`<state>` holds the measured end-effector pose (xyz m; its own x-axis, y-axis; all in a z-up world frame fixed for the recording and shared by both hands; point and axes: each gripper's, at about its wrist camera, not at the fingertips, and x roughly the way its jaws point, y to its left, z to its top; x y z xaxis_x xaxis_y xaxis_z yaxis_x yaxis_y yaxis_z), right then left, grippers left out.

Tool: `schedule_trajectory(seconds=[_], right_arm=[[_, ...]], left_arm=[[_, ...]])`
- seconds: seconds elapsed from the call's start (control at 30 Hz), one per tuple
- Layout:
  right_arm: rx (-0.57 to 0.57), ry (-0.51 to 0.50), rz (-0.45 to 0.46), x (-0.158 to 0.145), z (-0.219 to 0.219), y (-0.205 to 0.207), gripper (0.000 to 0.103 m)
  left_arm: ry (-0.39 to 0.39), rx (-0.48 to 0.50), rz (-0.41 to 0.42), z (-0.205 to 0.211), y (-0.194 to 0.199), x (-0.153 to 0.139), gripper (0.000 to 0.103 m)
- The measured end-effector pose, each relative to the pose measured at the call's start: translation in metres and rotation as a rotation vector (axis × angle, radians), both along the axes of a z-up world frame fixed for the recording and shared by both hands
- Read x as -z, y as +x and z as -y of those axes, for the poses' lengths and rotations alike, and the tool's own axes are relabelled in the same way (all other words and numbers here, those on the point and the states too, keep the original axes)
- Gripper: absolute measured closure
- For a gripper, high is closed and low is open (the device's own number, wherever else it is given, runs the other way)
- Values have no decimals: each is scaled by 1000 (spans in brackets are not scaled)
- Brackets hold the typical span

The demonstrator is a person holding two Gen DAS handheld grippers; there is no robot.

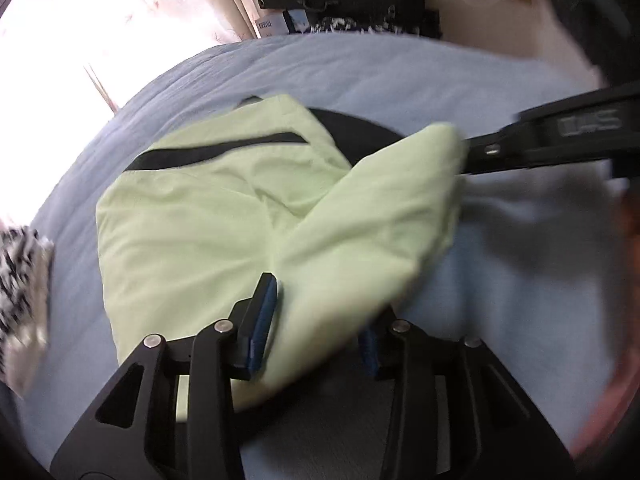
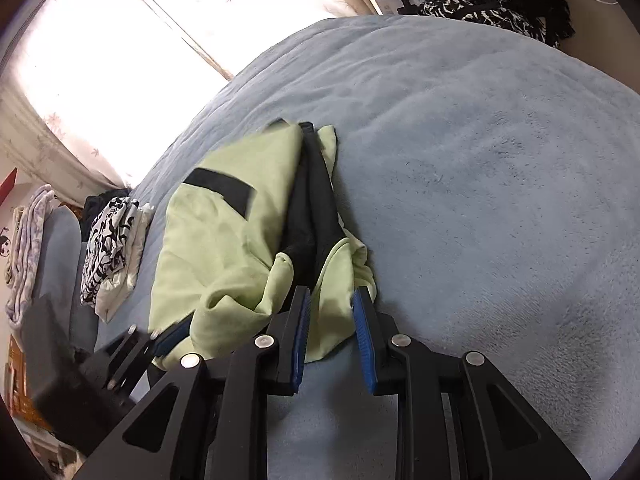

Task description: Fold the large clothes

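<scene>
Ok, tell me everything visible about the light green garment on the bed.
The light green garment is soft, matte cloth with a black strip on top and a black lining showing along one side. It lies folded and rumpled on the blue fleece blanket. Its near fold sits between the pads of the right gripper; another edge lies between the parted fingers of the left gripper.

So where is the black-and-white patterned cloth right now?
In the right wrist view the black-and-white patterned cloth lies bunched at the left edge of the blue blanket, apart from the light green garment, below the window.
</scene>
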<state>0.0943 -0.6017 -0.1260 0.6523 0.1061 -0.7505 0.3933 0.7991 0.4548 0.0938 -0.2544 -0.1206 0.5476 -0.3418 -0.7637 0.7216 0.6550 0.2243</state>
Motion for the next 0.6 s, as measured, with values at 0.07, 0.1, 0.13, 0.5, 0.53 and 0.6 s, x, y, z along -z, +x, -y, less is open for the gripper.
schedule_trajectory(seconds=[0.07,0.1,0.13,0.5,0.53,0.6], right_arm=[[18,10,25,-7,1,-4,80],[23,13,41,-12,4,-5,80],[18,16,56,-16,5,-6,80],[-197,220,-44,-24,6,63,80],[-198,215,-90,-17,5,70,80],[-192,233,-146,-3,7,82,80]], left_arm=[[-50,-8,-10,-15,-4,-12,67],[-82,-25,-9,-24,-5,-21,66],[-115,-45,-16,-35,-5,-29,66],[-388,-429,-195,-146,51,-37,66],[-387,-444,-206,-150,56,-30,66],[-404,-469,-233,-158,61,-17,62]])
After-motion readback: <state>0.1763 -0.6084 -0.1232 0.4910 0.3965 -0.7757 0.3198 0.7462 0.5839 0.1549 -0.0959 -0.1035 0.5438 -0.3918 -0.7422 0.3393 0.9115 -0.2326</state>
